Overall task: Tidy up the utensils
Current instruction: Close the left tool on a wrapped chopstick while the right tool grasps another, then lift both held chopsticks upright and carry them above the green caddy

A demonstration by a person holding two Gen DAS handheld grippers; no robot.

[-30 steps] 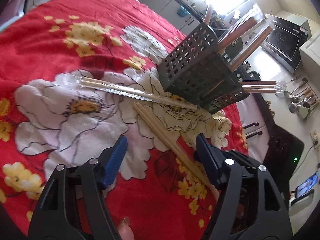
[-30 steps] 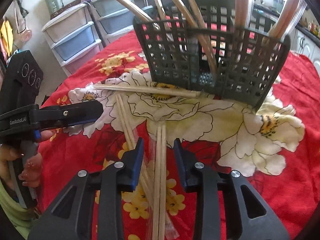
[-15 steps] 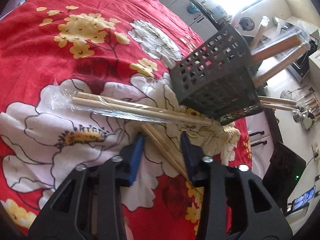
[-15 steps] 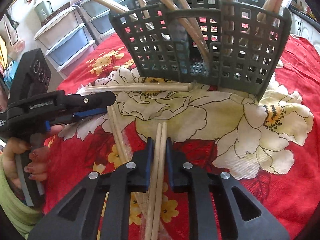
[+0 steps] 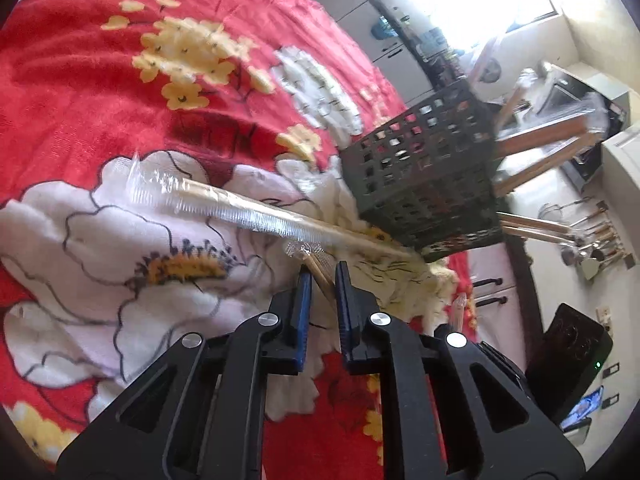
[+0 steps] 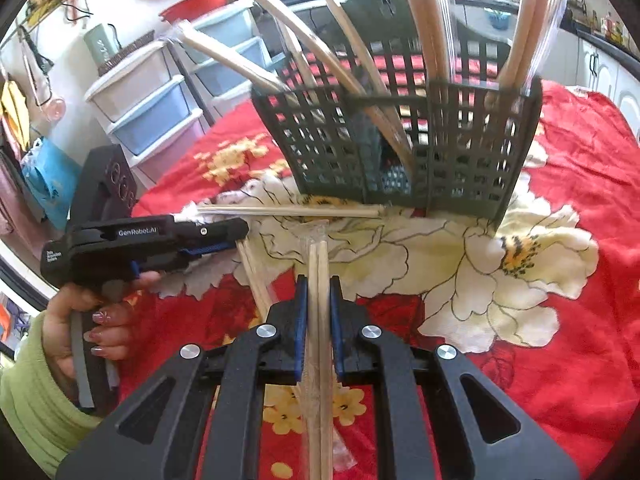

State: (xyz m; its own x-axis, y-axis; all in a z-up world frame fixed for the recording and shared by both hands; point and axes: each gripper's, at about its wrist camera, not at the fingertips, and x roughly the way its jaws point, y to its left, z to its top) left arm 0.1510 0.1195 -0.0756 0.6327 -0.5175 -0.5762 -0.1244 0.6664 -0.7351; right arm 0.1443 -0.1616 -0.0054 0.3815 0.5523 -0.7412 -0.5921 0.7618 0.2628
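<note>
A dark green slotted utensil basket (image 6: 404, 152) stands on the red floral cloth and holds several wrapped chopstick pairs; it also shows in the left wrist view (image 5: 424, 176). My right gripper (image 6: 319, 280) is shut on a plastic-wrapped chopstick pair (image 6: 319, 256) that points at the basket. My left gripper (image 5: 321, 276) is shut on another wrapped chopstick pair (image 5: 316, 264); it shows in the right wrist view (image 6: 224, 236) at the left. A third wrapped pair (image 5: 256, 212) lies across the cloth in front of the basket (image 6: 288, 211).
The red floral cloth (image 6: 560, 320) covers the table. Plastic drawer units (image 6: 152, 108) stand behind the table at the left. A counter, cabinets and hanging utensils (image 5: 592, 236) are beyond the table's far edge.
Both grippers went from open to shut, each closing on its own chopstick pair. The left gripper moved forward toward the basket. The right pair's tip now sits lifted off the cloth.
</note>
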